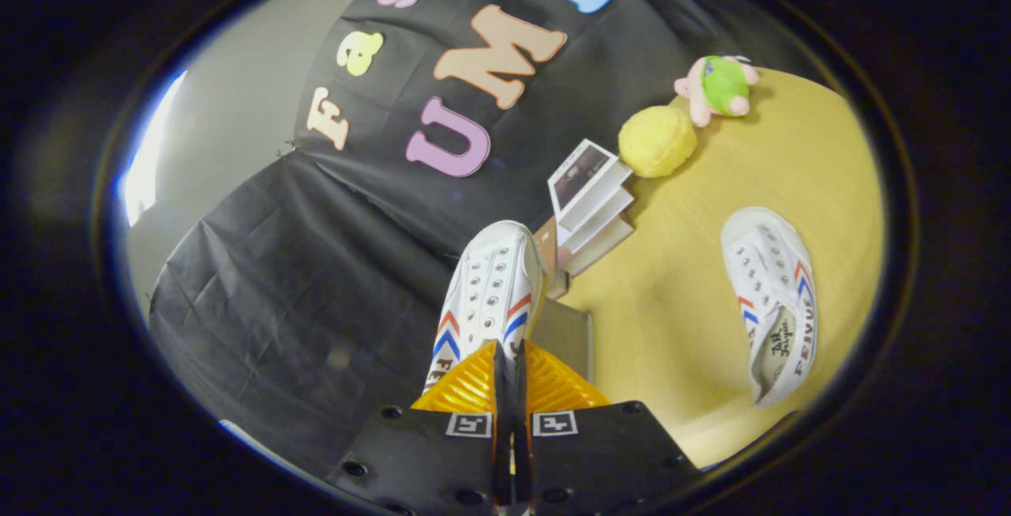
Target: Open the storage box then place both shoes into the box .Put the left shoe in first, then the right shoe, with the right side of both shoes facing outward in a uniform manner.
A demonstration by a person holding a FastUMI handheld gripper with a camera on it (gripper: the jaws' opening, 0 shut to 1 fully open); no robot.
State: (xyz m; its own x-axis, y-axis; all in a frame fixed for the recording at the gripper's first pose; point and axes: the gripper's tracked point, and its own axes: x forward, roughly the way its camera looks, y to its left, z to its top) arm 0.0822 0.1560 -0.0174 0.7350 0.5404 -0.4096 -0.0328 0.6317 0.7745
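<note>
We have our gripper (510, 358) at the bottom centre of the frame, its fingers pressed nearly together on the edge of a white shoe (488, 303), which hangs lifted in front of the black cloth wall (316, 279). The second white shoe (772, 314) lies on the yellow table (679, 326) at the right, well apart. Just beyond the held shoe we see a stack of books (591, 204), then a yellow ball (657, 141) and a plush toy (717, 87) at upper right.
</note>
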